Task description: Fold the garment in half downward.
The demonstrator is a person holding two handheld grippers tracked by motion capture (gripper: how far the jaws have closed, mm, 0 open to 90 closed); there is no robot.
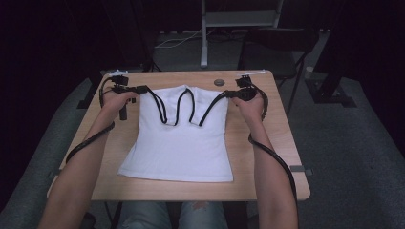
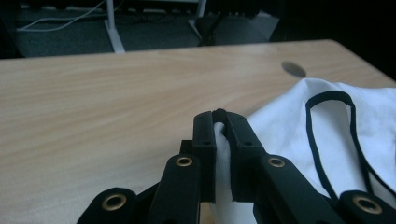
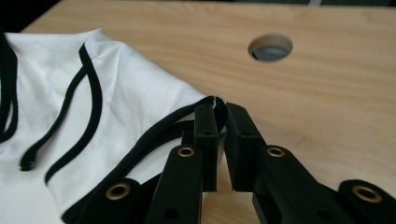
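- a white tank top (image 1: 181,143) with black trim lies flat in the middle of a wooden table (image 1: 282,143).
- the left gripper (image 2: 219,122) pinches white fabric at the top's left shoulder.
- the right gripper (image 3: 217,109) pinches the black-edged right shoulder.
- risk, as a judgement: both grips sit at the very edge, so uneven pulling could slip the thin trim free.

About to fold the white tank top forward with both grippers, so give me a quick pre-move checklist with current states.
1. Left gripper shut on the tank top: ok, white fabric between the jaws.
2. Right gripper shut on black trim: ok, only at the tips.
3. Body lying flat on the table: ok.
4. Loose black straps clear of the jaws: ok.
5. Grommet hole clear of fabric: ok.
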